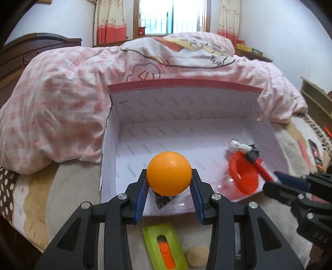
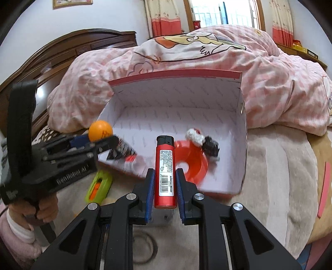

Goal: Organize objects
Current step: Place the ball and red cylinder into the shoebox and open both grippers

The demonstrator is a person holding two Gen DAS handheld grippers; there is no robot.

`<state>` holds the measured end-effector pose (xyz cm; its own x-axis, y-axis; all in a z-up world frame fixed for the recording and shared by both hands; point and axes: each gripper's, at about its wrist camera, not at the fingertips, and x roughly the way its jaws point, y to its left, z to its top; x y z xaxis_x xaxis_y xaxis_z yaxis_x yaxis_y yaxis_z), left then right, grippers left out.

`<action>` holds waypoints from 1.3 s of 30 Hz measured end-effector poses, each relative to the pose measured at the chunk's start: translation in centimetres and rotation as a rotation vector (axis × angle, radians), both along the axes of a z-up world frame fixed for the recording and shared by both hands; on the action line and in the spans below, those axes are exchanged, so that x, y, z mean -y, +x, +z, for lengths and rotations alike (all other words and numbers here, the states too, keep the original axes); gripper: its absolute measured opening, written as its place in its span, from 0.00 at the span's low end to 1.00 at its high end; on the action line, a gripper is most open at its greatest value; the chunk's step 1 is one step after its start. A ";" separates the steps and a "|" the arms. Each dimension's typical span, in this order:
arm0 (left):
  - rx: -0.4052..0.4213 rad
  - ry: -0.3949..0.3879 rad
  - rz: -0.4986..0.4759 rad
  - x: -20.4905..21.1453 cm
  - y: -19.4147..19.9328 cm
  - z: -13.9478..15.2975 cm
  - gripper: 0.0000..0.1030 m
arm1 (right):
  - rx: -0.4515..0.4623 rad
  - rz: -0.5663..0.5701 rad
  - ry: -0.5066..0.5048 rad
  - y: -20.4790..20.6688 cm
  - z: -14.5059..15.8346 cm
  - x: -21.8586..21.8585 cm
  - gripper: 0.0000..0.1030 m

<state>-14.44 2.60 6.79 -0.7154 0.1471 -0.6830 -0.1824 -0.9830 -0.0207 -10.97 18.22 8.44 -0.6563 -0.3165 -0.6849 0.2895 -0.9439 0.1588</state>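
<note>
Left gripper (image 1: pixel 169 182) is clamped on the orange ball (image 1: pixel 169 173), over the near end of the open white box (image 1: pixel 186 108). Right gripper (image 2: pixel 165 187) pinches the red lighter (image 2: pixel 165 172) upright, just short of the box's near edge. Risks: the round ball could squirt from the pads and roll off; the grippers could collide over the box. A red funnel (image 2: pixel 193 162) already lies inside. The box sits on a soft bed (image 2: pixel 280 166) below a pink quilt (image 1: pixel 62 93); window (image 1: pixel 172 16) behind.
</note>
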 end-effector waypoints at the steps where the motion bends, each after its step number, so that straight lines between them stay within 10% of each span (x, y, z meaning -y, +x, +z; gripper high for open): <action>1: 0.005 -0.001 0.003 -0.1 -0.3 -0.2 0.37 | 0.000 -0.008 0.001 -0.4 0.0 0.0 0.20; 19: 0.113 -0.002 0.055 -0.7 -5.5 -2.8 0.47 | 0.015 -0.109 0.014 -5.4 -1.6 -0.7 0.20; 39: 0.070 -0.013 0.030 -0.3 -1.3 -2.0 0.48 | -0.062 -0.104 0.016 -2.0 0.1 -0.2 0.37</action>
